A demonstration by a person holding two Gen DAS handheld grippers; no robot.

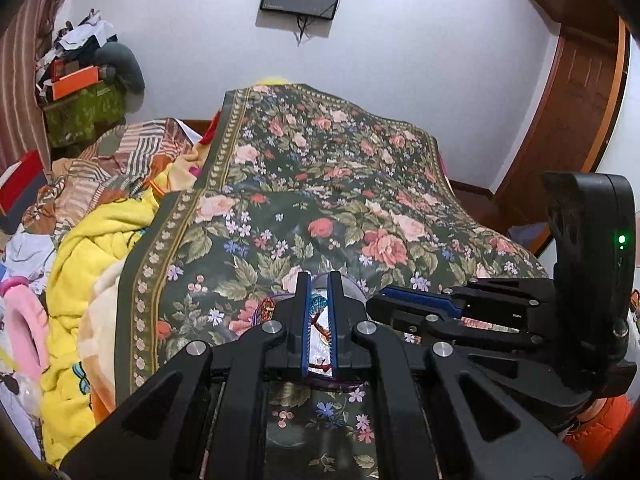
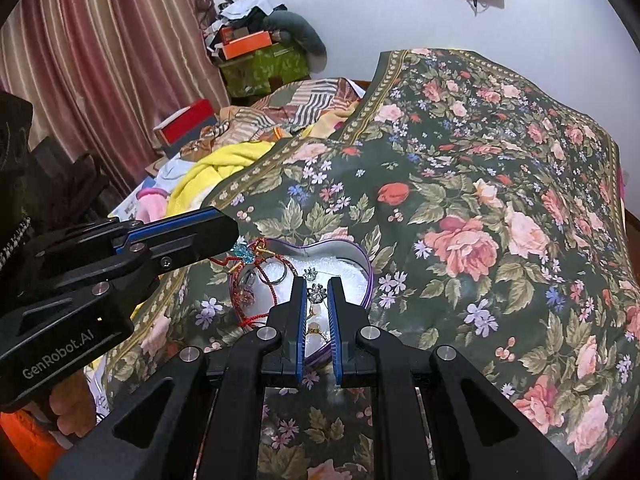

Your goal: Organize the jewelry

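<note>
Heart-shaped purple-rimmed tin point(image 2: 370, 276) sits on the dark floral bedspread point(image 2: 480, 184), with silver rings point(image 2: 282, 274) and a red cord bracelet point(image 2: 256, 264) inside. Left gripper point(image 2: 236, 236) hangs over the tin's left edge; right gripper point(image 2: 318, 292) over its near part. Crumpled yellow blanket point(image 2: 224, 164) lies left of the bedspread.

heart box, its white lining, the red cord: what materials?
Heart box: looks like thin metal tin; its grey inner wall is shiny, with a purple rim. White lining: probably foam or fluffy padding, matte and grainy. Red cord: thin braided string, likely textile, with small gold-coloured beads.
</note>
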